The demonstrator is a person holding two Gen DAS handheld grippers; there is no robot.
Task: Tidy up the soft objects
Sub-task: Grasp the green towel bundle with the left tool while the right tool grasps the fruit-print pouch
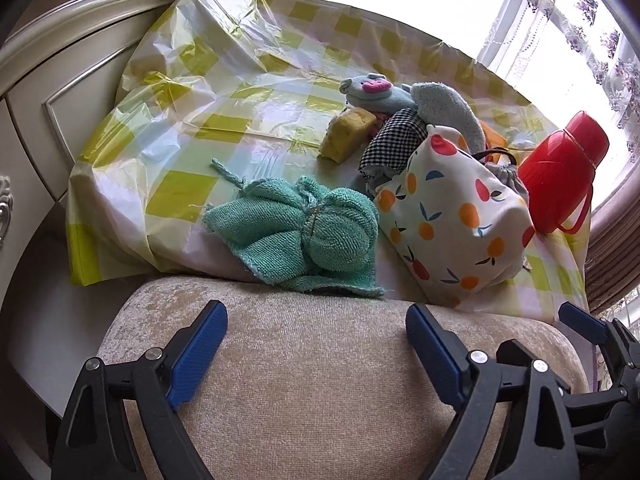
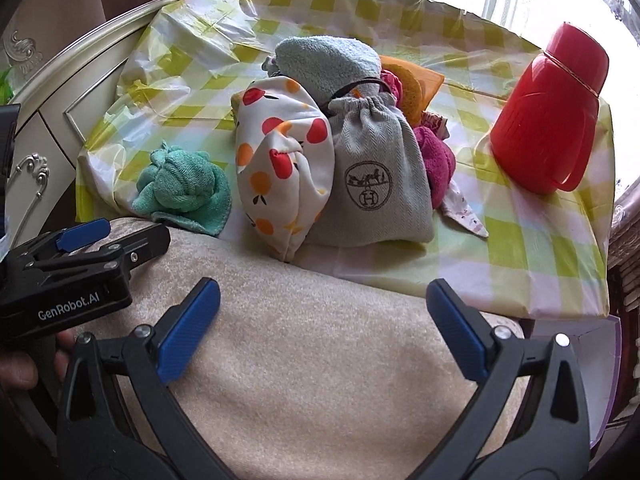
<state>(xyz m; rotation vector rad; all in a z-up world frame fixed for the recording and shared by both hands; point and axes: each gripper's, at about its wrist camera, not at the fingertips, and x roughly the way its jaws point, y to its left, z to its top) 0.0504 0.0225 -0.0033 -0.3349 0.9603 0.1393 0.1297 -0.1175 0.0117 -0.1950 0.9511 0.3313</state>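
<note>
Both claws hung over the beige upholstered chair back (image 1: 320, 360) at the near edge of the desk (image 1: 248, 112), which was covered with a yellow-checked plastic cloth. The left claw (image 1: 316, 344) stood with its jaws spread wide and nothing between them. The right claw (image 2: 324, 320) was likewise spread, holding nothing.

The soft things lay in a heap along the near half of the desk. A knotted green towel (image 1: 296, 232) sat at the near edge, overhanging it slightly, toward the left side. Just beside it, to the right, leaned a fruit-print pouch (image 2: 284, 168), touching a grey drawstring bag (image 2: 376, 176). Behind these lay a pale blue terry cloth (image 2: 328, 60), a black-and-white checked cloth (image 1: 392, 140), a yellow sponge (image 1: 348, 132) and a small grey plush with a pink snout (image 1: 372, 88). A pink cloth (image 2: 436, 160) poked out at the right of the grey bag. A red flask (image 2: 548, 112) stood apart near the right edge.
</note>
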